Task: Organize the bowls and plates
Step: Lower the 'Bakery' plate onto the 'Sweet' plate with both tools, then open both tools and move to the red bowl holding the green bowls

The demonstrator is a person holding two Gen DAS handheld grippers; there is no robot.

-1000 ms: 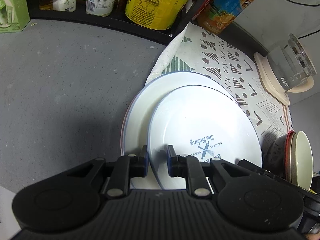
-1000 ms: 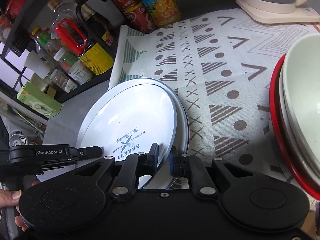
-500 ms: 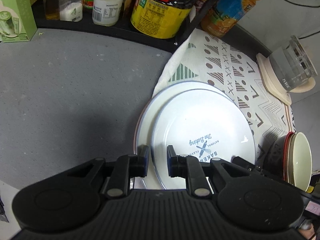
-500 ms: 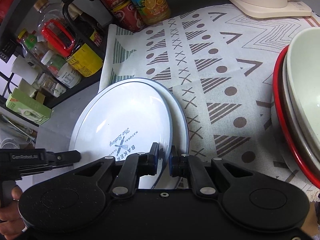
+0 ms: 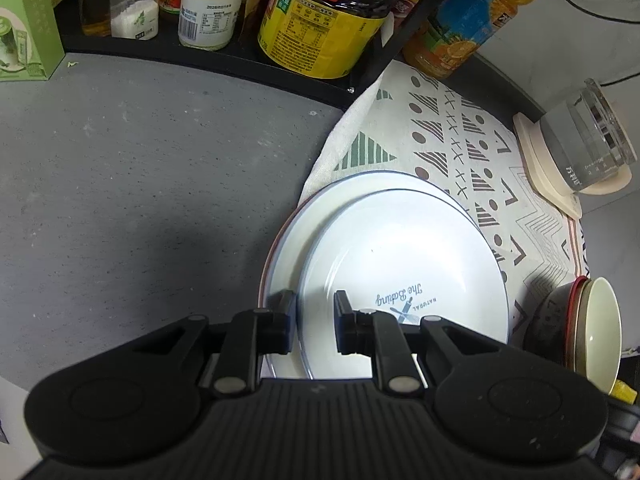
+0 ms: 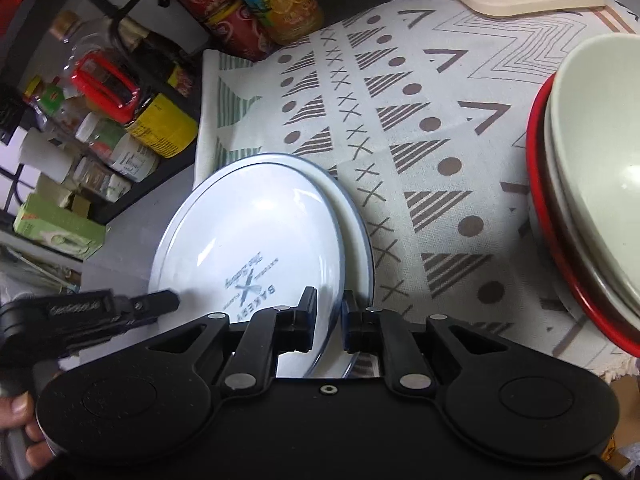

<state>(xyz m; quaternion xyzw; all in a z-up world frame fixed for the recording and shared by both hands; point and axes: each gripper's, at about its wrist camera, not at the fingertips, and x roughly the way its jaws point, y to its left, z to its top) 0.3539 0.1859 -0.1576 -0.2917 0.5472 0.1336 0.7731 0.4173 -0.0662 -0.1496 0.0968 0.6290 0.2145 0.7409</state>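
A white plate printed "BAKERY" lies tilted over a larger white plate on the patterned cloth. My left gripper is shut on the printed plate's near rim, and it also shows in the right wrist view as the black left gripper. My right gripper straddles the opposite rim; its jaws are opening slightly, with the rim still between the pads. Stacked bowls, cream inside a red-rimmed one, stand at the right.
A black shelf crowded with bottles and jars lines the back. A glass kettle on a cream base stands at the far right of the cloth. Grey countertop stretches to the left. A hand shows at the lower left.
Both grippers keep the printed plate between them. The right gripper has rolled a little, so cloth and bowls look more tilted. The left view has drawn back slightly, showing more of the shelf.
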